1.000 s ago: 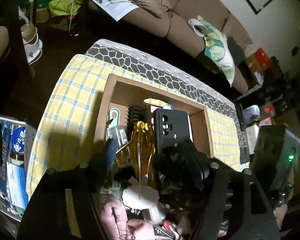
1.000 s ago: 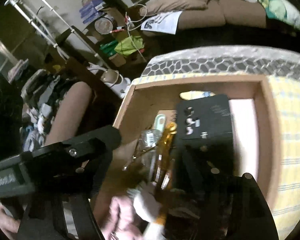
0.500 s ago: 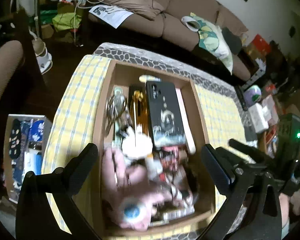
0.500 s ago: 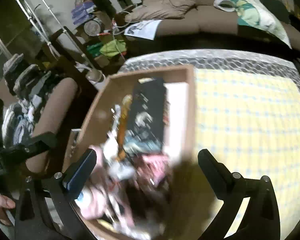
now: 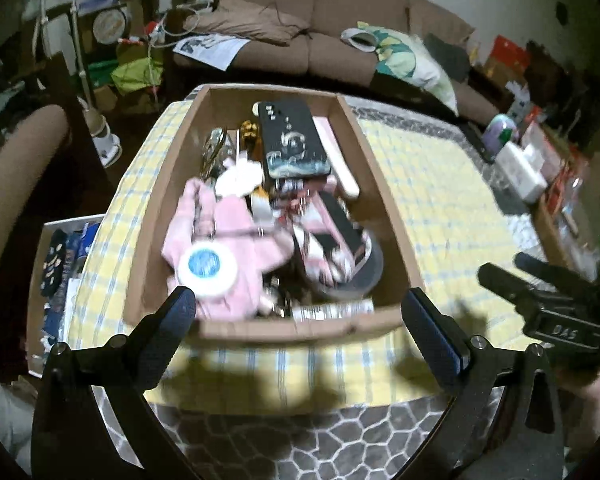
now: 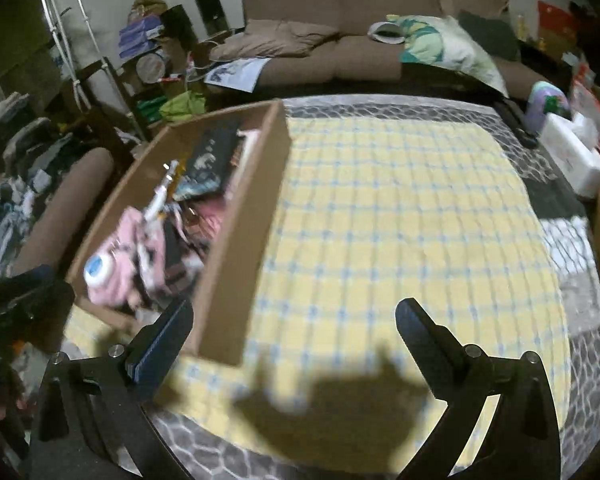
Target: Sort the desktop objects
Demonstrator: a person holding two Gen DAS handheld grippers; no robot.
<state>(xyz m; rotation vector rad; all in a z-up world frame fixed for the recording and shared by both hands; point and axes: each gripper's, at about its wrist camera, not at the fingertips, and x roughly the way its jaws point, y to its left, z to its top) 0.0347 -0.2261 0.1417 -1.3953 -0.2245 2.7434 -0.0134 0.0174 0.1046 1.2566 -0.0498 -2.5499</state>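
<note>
Left claw spread wide, holding nothing, above the near edge of the cardboard box on the yellow checked worktop. Left view looks into the box: black phone case at 12 o'clock, pink cloth and round white tin at 7 (contents blurred). Right claw also spread, empty; its view shows the box at 9 o'clock, mostly bare checked cloth, and a white tissue box at 2 o'clock.
</note>
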